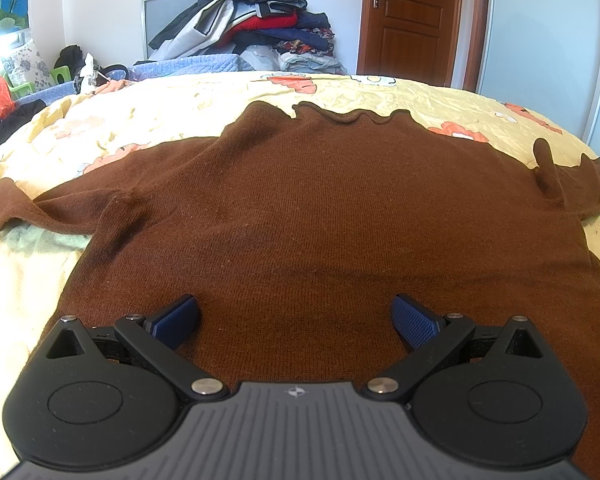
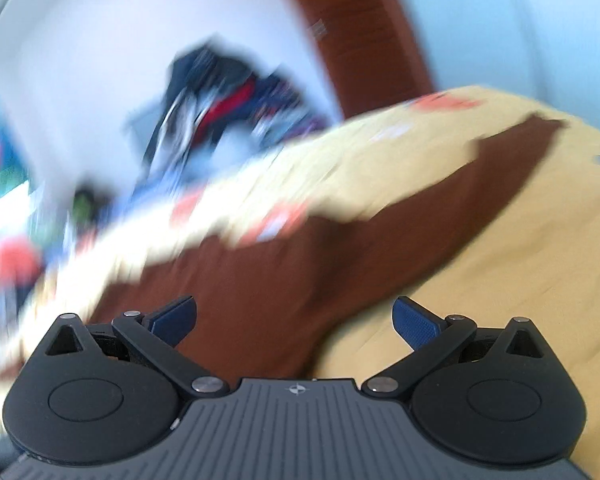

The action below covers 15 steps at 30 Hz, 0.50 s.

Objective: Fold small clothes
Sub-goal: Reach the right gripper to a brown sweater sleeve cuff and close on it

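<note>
Flat on the yellow bedspread [image 1: 228, 92], brown knit sweater [image 1: 300, 208], rippled hem.

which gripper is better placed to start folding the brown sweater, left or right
Left, probably. The left gripper is open and squarely over the brown sweater, in sharp view. The right gripper is open too, but its view is motion-blurred, over the sweater's edge.

A bed [image 1: 380, 96] carries everything, covered by a wrinkled yellow sheet [image 1: 204, 108] with orange and white flowers. Directly on the sheet lies 1 brown sweater [image 1: 320, 216], spread flat, its collar toward the far edge and its 2 sleeves stretched out to either side.
</note>
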Motion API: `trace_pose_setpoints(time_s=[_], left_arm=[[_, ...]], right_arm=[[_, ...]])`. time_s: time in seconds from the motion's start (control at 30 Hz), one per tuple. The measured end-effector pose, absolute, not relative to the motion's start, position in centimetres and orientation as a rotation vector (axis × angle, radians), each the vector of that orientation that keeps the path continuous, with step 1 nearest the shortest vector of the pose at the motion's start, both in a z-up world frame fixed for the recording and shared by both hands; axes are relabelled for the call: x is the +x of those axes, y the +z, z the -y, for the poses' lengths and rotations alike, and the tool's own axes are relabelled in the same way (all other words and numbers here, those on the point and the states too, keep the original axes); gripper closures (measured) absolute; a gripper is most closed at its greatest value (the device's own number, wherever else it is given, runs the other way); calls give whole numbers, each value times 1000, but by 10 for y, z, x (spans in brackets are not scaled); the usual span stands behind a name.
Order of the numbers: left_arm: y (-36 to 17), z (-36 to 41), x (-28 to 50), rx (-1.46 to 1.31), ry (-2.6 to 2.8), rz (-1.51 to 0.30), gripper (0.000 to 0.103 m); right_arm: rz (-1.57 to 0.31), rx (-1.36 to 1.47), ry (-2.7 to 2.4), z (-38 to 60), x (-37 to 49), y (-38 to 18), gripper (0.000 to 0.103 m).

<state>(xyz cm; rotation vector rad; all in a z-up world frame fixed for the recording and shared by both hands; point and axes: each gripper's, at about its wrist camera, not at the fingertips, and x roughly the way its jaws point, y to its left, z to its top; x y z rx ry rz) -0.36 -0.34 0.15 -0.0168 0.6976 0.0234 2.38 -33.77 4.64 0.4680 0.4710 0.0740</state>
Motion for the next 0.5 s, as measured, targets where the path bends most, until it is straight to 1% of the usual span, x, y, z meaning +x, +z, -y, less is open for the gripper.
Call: trace_pose_setpoints(time_s=[0.1, 0.17, 0.27, 0.3, 0.4, 0.5], left_arm=[[2, 3, -4, -17, 23, -698, 0], [2, 4, -3, -18, 23, -697, 0], [2, 3, -3, -18, 23, -697, 0], [2, 3, -4, -18, 23, -697, 0], [2, 4, -3, -19, 23, -697, 0], [2, 4, -3, -19, 23, -697, 0]], right_arm=[[-488, 607, -21, 412, 47, 47, 0], [-455, 733, -85, 465, 63, 43, 1], [-423, 844, -208, 529, 87, 34, 20], [-412, 882, -248, 548, 94, 31, 22], [-399, 1005, -286, 583, 113, 13, 23], [-409, 1068, -264, 593, 137, -3, 24]])
